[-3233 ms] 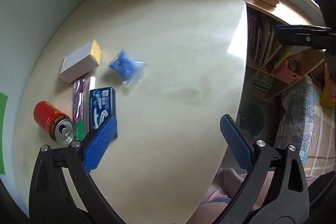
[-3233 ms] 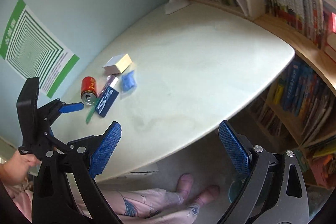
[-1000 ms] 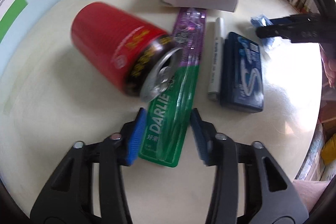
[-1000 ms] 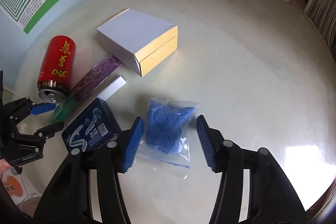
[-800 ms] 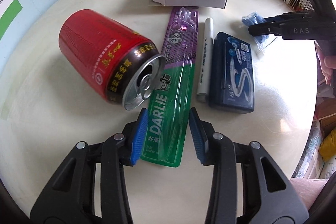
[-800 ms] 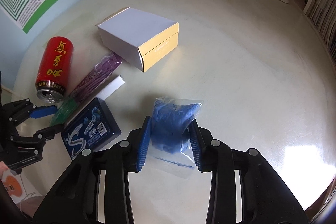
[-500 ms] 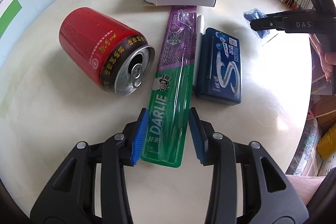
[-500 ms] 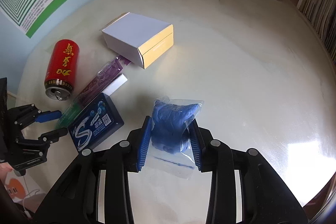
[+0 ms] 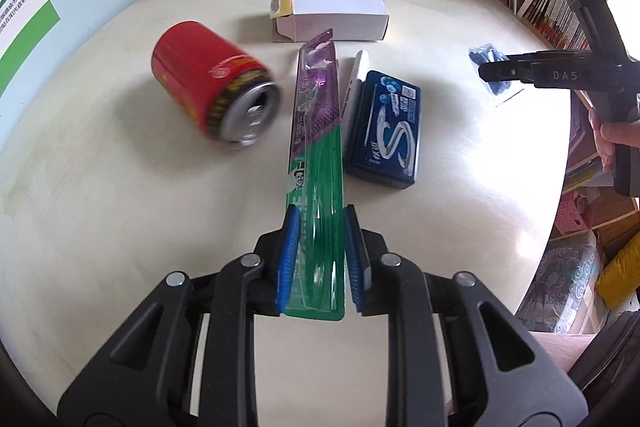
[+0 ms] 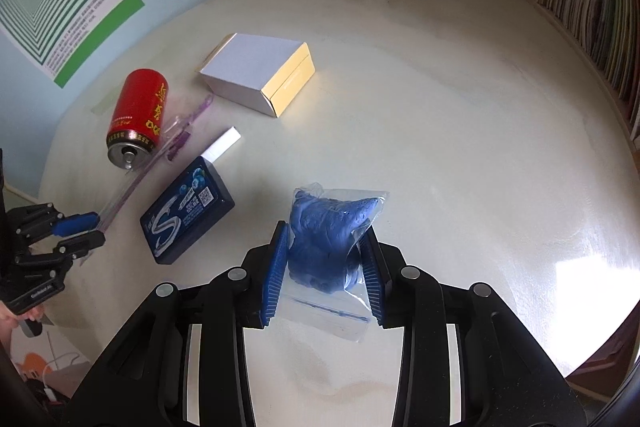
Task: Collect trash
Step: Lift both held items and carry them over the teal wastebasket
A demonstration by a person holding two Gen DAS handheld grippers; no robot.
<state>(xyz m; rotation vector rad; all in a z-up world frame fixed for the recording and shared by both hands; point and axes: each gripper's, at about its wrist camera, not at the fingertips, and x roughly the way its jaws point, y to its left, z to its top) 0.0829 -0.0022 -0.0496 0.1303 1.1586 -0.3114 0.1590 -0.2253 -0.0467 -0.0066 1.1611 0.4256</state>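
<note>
Now your left gripper [image 9: 318, 259] pinches the green end of the toothbrush pack [image 9: 316, 147], purple end tilted up off the table [image 9: 120, 219]; label blurred, only a hatted-man logo shows. Your right gripper [image 10: 322, 267] is clamped on the clear bag w/ blue wad [image 10: 328, 235], just above the tabletop. Red can [image 9: 212, 99] lies on its side, print blurred. Gum box [image 10: 186, 209] shows a big "S" + QR code. White box [image 10: 260, 79] sits beyond. "DAS" is printed on the right gripper's arm.
</note>
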